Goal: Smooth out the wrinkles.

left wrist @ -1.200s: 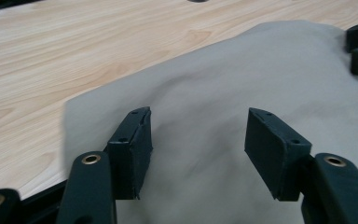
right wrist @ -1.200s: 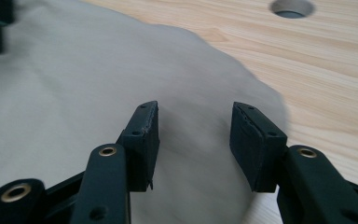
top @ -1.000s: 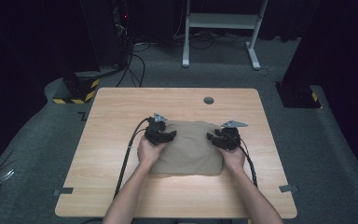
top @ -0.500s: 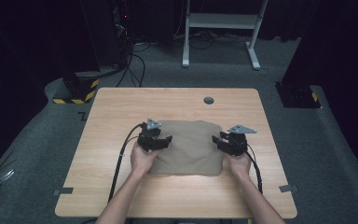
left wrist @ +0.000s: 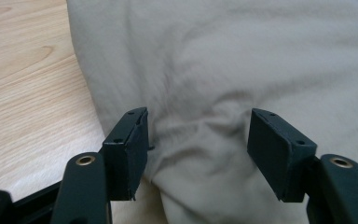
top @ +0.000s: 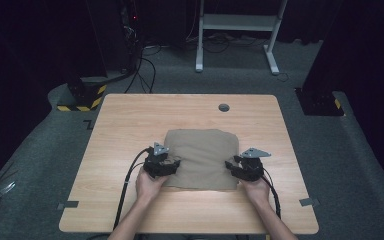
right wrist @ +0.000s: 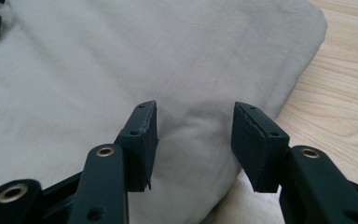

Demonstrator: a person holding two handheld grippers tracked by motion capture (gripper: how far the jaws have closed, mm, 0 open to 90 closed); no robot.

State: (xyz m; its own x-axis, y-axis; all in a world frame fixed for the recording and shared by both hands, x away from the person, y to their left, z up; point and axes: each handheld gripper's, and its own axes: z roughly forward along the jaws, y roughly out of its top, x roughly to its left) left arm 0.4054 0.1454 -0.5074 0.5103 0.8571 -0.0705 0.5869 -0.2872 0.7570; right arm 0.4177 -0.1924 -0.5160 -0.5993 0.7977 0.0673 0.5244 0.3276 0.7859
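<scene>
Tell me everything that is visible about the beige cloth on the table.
The beige cloth is a soft, matte fabric folded into a rough rectangle. It lies flat near the middle of the wooden table, with rounded edges and some wrinkles near its left side. The left gripper and right gripper sit at its two near corners, jaws apart.

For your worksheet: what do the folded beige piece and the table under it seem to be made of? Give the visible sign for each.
Folded cloth: looks like soft woven fabric, matte beige; it wrinkles and bunches between the left gripper jaws. Table: light wood-grain top, smooth, probably laminate rather than solid wood; grain lines show beside the cloth.
</scene>
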